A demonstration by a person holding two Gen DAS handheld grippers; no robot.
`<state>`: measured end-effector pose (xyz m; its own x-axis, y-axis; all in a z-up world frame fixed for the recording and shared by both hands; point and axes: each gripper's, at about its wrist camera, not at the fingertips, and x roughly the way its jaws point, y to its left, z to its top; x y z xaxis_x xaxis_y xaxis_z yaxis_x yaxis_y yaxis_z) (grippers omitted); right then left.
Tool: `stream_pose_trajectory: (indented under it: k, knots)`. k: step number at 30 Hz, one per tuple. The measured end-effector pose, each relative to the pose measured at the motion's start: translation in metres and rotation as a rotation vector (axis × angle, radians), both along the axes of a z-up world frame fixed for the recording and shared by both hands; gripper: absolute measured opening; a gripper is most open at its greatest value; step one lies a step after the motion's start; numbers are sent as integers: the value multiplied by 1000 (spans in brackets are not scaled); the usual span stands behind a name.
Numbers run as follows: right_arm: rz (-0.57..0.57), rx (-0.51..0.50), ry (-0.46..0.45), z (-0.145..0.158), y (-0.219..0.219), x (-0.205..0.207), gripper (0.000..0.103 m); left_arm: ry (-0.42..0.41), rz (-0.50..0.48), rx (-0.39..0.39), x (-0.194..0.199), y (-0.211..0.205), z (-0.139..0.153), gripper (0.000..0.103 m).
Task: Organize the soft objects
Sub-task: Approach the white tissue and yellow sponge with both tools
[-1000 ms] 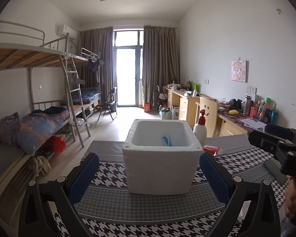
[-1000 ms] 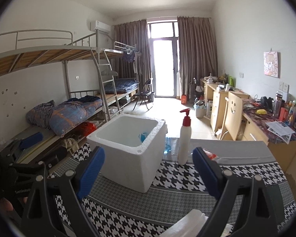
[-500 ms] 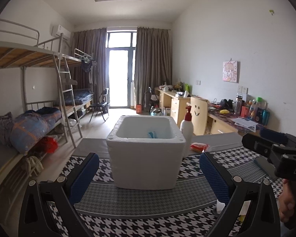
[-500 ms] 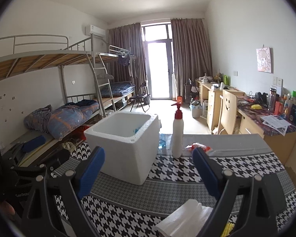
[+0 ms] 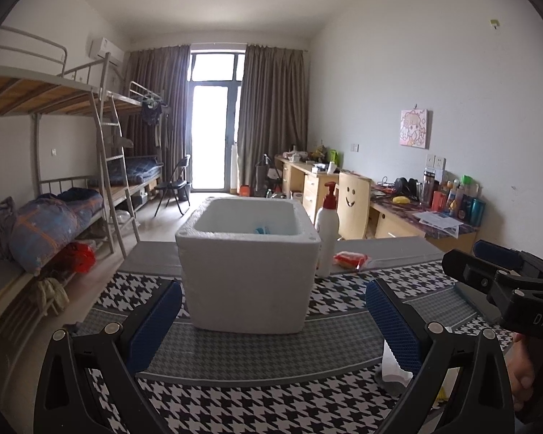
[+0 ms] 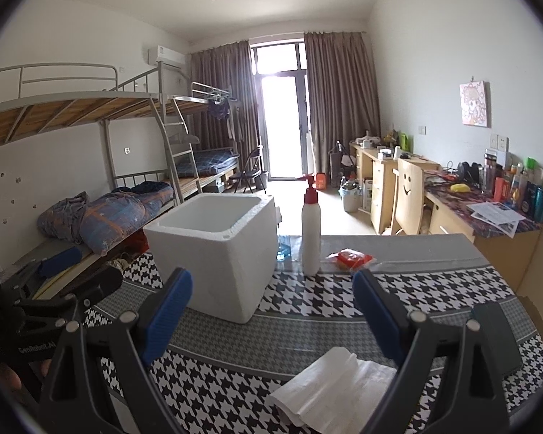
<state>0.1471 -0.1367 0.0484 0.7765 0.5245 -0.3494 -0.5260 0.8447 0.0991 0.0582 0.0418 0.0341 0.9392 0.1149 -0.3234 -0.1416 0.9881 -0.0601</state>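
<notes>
One white foam box (image 6: 217,253); one pump bottle (image 6: 311,238); one red packet (image 6: 351,257); one white folded cloth (image 6: 329,390); two grippers, left (image 5: 268,322), right (image 6: 271,311); one smiley-face chair (image 6: 409,195).

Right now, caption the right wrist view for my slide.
Open right gripper above a white tissue pack, facing a foam box and pump bottle.

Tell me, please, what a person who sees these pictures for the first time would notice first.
The big white foam box stands open in the middle of the black-and-white houndstooth tablecloth. Just right of it stands an upright white pump bottle with a red top, and beside that lies a small red packet in clear wrap. Nearest the right claw, which is open and empty, lies a soft white folded tissue pack.
</notes>
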Motion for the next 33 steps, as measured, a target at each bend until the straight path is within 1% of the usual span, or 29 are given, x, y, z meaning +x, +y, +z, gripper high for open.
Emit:
stream_pose_trajectory:
  k: [4, 7, 12, 14, 23, 27, 33]
  knots:
    - [-9, -4, 5, -6, -3, -3, 93, 3, -12, -20, -1, -1, -3, 102]
    - [-23, -12, -2, -10, -4, -6, 93, 13, -22, -11, -1, -4, -5, 102]
    - [-49, -2, 7, -16, -13, -10, 93, 7, -35, -25, -2, -7, -7, 102]
    - [-56, -1, 14, -18, -16, -9, 93, 3, -38, -15, -2, -11, -9, 102]
    - [-106, 14, 30, -25, -32, -9, 93, 20, -92, -13, 6, -24, -14, 102]
    - [-126, 2, 27, -26, -36, -11, 93, 29, -119, -11, 9, -34, -18, 102]
    - [-155, -2, 48, -32, -46, -11, 93, 46, -154, -19, 12, -45, -23, 102]
